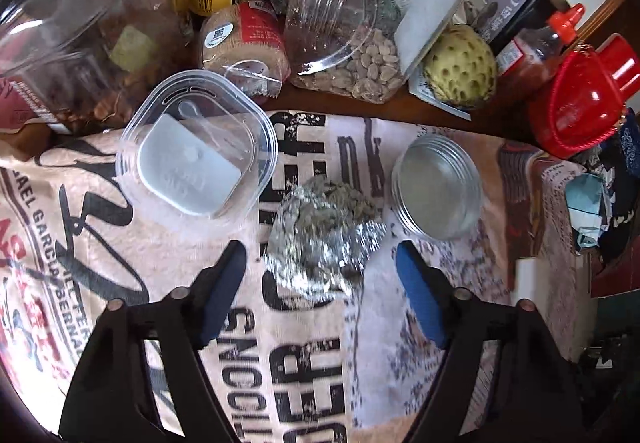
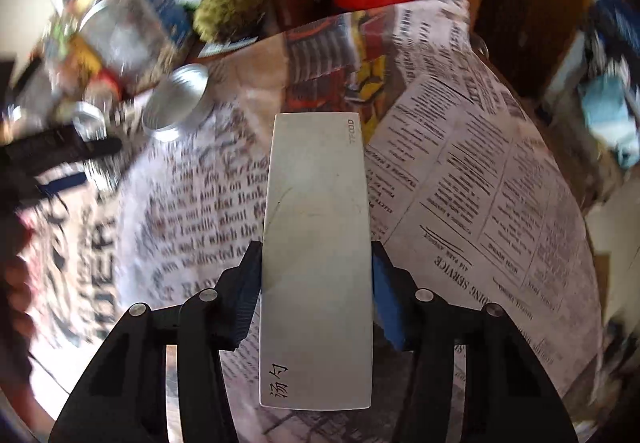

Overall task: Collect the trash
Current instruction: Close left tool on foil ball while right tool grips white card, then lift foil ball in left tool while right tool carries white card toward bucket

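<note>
The crumpled foil wad [image 1: 326, 233], with what look like greenish-grey scraps heaped on it, lies on the printed cloth covering the counter [image 1: 168, 243], and everything here is best placed from that wad. In the left wrist view the left tongs [image 1: 320, 293] point steeply down with the wad lying straight ahead of them: its near edge sits level with the two blue fingertips [image 1: 224, 275], roughly centred in the gap and slightly closer to the left one, while its bulk extends forward beyond the tips. The left tongs are released, their pads clear of the foil on both sides, holding nothing. The wad's longer axis runs along the pointing direction of the tongs, slanting a little to the right, so its narrower width faces the gap. Beyond the wad to the left sits a clear plastic tub [image 1: 196, 147] with a white lid inside it; beyond it to the right stands a round metal tin [image 1: 438, 187], just beside the wad's far corner. The right tongs [image 2: 316, 295] are clenched on a flat grey-white card-like slab [image 2: 318, 255] with printed characters, its sides pressed by both blue pads, and it sticks out forward over the cloth. In the right wrist view the metal tin shows far up and to the left and the wad itself cannot be picked out in the blur, so the left hand is judged the nearer. The coming move likely turns on carrying the left tongs a little farther forward and down so the pads bracket the wad's middle without nudging the tin.
</note>
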Available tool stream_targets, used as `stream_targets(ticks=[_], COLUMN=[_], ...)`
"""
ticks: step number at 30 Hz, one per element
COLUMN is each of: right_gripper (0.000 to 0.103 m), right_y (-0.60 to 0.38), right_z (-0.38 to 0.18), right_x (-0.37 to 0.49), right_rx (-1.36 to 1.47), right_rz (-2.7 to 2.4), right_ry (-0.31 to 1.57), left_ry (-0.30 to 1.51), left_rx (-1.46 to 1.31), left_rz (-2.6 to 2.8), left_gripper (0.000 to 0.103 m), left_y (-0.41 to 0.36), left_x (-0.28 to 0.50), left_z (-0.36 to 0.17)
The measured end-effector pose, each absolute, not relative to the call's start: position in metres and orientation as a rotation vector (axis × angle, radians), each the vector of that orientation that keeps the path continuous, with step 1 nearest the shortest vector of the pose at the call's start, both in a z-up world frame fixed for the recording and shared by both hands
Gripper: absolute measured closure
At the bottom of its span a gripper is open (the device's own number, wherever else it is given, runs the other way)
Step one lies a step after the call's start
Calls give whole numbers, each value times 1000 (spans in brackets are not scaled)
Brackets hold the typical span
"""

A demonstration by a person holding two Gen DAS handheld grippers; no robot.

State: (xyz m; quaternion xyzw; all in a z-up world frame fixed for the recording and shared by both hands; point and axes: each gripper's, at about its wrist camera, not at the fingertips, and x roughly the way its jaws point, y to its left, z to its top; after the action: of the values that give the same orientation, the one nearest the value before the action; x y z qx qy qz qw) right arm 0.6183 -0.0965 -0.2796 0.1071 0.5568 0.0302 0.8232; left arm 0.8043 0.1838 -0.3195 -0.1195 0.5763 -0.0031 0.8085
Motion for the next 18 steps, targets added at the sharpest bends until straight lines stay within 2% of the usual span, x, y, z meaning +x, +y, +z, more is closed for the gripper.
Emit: stream_targets(ticks=[3, 10, 18], right_gripper=[55, 55, 55], right_y=[-108, -100, -103], right_z=[-271, -236, -183], right_x=[618, 609, 616], right_rx=[256, 235, 227], right_rz=[63, 88, 199], right_ry=[1171, 1108, 979], left_ry=[1229, 1168, 1046], left_rx=[-245, -229, -184], left_rz=[-6, 1, 13], left_gripper=[47, 50, 50], left_y=[182, 178, 160], left_x=[808, 793, 749], left_z=[-322, -295, -217])
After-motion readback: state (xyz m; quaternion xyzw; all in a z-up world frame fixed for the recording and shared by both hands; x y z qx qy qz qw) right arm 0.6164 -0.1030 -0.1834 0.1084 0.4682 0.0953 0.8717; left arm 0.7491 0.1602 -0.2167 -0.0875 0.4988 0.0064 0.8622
